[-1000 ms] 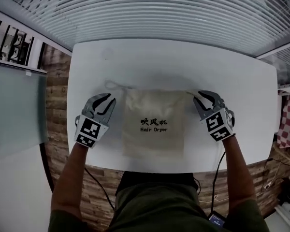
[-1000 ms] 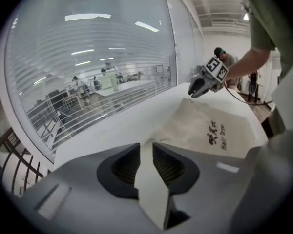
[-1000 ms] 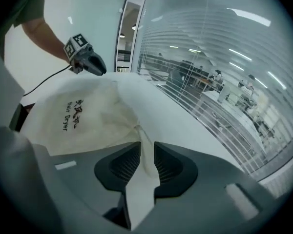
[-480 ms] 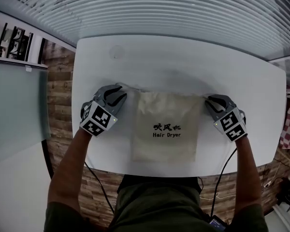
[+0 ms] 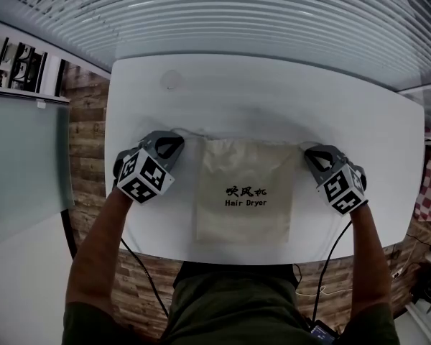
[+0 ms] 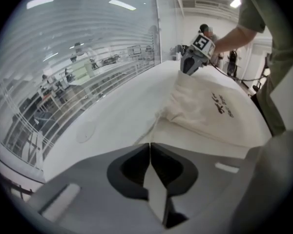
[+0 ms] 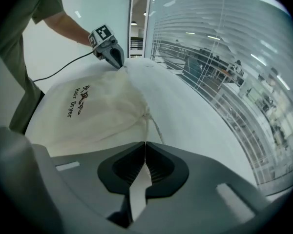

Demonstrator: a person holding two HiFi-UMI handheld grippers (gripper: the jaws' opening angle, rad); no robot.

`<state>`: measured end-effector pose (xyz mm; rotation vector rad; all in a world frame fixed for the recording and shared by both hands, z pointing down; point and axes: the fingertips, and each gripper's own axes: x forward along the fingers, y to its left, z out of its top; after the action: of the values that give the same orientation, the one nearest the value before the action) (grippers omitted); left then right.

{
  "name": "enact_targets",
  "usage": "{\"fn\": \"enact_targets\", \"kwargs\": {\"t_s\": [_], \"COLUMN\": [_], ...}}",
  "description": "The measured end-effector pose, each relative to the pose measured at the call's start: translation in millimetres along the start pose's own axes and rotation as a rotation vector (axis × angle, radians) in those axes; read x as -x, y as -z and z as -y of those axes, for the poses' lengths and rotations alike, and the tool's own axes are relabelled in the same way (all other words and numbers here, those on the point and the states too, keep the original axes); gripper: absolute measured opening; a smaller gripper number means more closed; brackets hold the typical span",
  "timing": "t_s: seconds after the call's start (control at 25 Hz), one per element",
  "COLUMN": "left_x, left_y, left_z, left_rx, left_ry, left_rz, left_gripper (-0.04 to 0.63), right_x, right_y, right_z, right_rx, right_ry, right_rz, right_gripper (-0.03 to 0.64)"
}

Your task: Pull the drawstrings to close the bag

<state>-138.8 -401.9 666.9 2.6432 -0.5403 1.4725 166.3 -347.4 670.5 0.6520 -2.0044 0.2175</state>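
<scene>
Jaws of left gripper [image 6: 149,146] are pressed together, likely pinching the left drawstring [image 6: 155,126], though the cord is thin and hard to confirm. Same for right gripper [image 7: 144,145] on the right drawstring [image 7: 155,125]. The bag [image 5: 244,192] lies flat between them on the table [image 5: 273,92]. Soft, light cloth that will probably slide, so hold the cords only.

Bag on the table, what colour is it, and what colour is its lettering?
The bag is cream, its lettering black; the head view shows it best.

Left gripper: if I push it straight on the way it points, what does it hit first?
Likely the bag's gathered top corner, just right of its line; the left gripper is shut on the drawstring leading there. Otherwise bare table.
</scene>
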Motion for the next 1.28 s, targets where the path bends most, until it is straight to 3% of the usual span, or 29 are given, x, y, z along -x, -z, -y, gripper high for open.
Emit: {"fn": "enact_targets", "kwargs": {"t_s": [0.16, 0.32, 0.44, 0.72, 1.28], "left_x": [21.8, 48.3, 68.9, 114.2, 218.0], "left_y": [-1.1, -17.0, -27.1, -30.2, -53.1], "left_z": [-3.0, -0.4, 8.2, 16.1, -23.3], "left_rx": [-0.172, -0.391, -0.477, -0.525, -0.513], "left_ry": [-0.109, -0.199, -0.237, -0.322, -0.56], "left_rz": [-0.024, -0.037, -0.062, -0.069, -0.051], "left_gripper": [0.014, 0.012, 0.012, 0.011, 0.009], "right_x": [21.5, 54.8, 81.1, 120.6, 194.5], "right_y": [-6.5, -19.7, -20.7, -31.8, -85.1], "right_z": [1.2, 4.7, 0.4, -9.7, 11.8], "right_rx": [0.15, 0.322, 0.413, 0.528, 0.541], "right_ry": [0.11, 0.224, 0.259, 0.361, 0.601], "right_rz": [0.002, 0.008, 0.001, -0.023, 0.013], "right_gripper": [0.017, 0.015, 0.015, 0.015, 0.014]}}
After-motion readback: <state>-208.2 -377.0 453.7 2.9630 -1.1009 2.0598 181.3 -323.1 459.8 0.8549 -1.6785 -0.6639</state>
